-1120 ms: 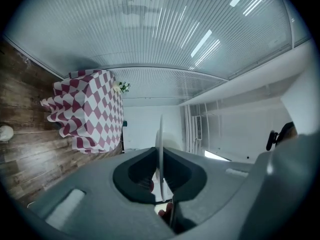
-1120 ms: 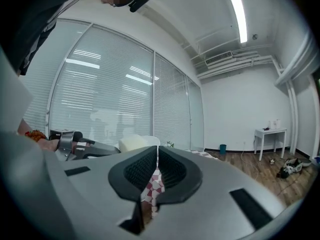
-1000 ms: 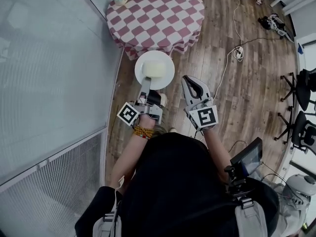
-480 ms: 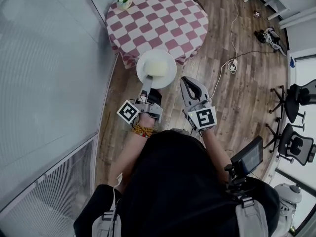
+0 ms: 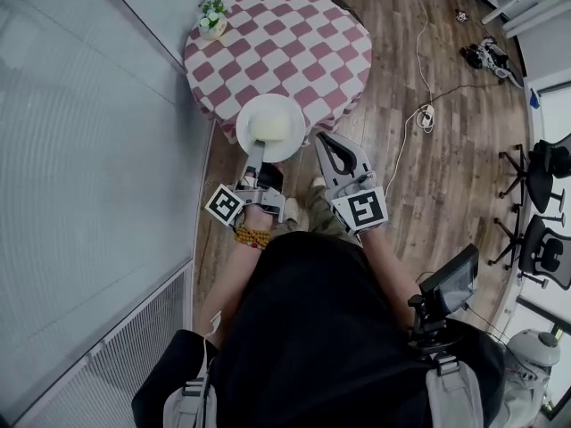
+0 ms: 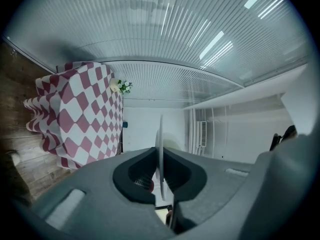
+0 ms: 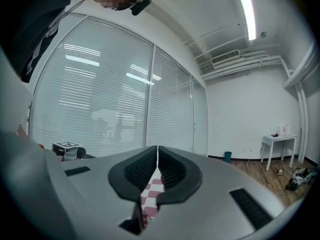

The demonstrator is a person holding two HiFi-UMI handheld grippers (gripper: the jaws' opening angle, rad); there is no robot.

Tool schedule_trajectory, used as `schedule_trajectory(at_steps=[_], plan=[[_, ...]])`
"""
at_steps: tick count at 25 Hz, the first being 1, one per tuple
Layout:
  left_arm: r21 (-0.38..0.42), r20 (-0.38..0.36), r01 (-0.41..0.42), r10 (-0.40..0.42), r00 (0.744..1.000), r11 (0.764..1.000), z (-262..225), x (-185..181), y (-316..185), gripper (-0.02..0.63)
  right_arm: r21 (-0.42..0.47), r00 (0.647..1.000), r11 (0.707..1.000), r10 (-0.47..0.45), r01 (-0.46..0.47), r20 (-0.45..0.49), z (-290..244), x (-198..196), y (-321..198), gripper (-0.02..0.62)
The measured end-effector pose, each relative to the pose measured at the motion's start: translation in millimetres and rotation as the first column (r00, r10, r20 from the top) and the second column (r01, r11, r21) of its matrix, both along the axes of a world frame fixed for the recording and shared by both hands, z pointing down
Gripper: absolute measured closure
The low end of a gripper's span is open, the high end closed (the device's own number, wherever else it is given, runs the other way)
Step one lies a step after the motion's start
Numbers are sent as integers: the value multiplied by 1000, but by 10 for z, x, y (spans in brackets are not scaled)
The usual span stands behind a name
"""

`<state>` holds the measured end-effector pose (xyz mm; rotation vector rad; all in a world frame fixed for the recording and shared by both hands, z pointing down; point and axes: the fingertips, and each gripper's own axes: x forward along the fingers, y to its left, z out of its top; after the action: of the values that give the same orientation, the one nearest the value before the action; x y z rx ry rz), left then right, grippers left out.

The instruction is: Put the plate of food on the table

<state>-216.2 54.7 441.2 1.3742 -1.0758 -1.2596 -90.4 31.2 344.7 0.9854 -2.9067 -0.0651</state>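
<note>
Head view: left gripper point(image 5: 256, 155), jaws clamped on the near rim of the white plate of food point(image 5: 270, 128), holds it at the near edge of the round checkered table point(image 5: 294, 43), while right gripper point(image 5: 320, 140), jaws pressed together on nothing, hangs just beside the plate.

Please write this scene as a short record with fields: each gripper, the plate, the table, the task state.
left gripper: shut on plate rim
right gripper: shut, holds nothing
plate: white, carries pale food, held by table's near edge
table: round, checked in red and white, flower pot at far edge
task state: plate seemingly not yet set down
</note>
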Motion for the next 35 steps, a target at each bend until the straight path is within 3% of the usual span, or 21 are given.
schedule_trajectory(at_steps=[9,15,24,35], plan=[[-68,47,-6,9,999,998,159,-43,-630,586,-105,998,994,13,-7,58,313,-57,-906,581],[-74,73,54,-48,996,996,110,-226,-1179,586,-118,998,991,-63,65,23,456,-135,-1573,581],[-112,83,78,-69,994,991,154,-386,-1934,586,-159,997,985,-74,72,-6,663,-95,-2360,581],[-79,165,33,-19,986,996,-60,-501,-3111,586,-244,999,970,-1,-10,-44,1073,286,-2986,583]])
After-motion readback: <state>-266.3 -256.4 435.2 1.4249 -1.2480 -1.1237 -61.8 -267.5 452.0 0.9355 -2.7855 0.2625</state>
